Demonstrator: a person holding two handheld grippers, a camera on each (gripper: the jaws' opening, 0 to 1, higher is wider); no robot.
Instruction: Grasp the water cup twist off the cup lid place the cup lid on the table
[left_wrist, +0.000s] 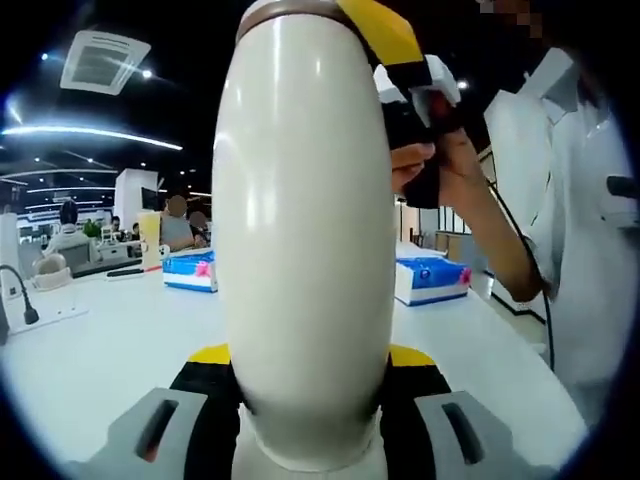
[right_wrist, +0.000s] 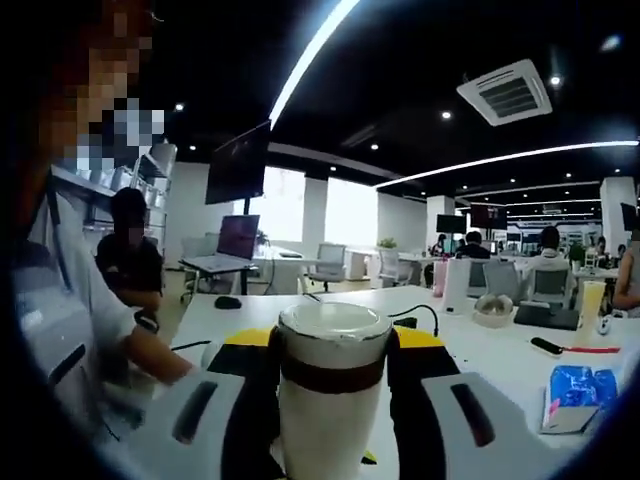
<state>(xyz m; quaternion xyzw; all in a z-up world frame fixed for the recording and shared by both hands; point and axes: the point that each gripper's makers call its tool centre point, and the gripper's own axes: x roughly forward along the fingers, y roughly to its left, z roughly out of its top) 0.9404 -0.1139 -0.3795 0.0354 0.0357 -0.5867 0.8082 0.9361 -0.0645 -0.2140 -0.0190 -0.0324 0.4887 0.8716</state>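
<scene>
Cream water cup (left_wrist: 300, 240), brown band under lid (right_wrist: 333, 322), both tongs clamping.

Cream water cup (left_wrist: 300, 240) with brown band, white table (left_wrist: 110, 350).

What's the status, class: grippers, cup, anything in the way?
Left gripper shut on cup body. Right gripper shut on lid, lid on. Table open below.

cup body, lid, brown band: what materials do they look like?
Cup body: cream, glossy, showing soft highlights; coated metal or plastic, can't tell which. Lid: same cream tone with a shiny flat top, probably plastic. Brown band: matte, looks like rubber or silicone.
</scene>
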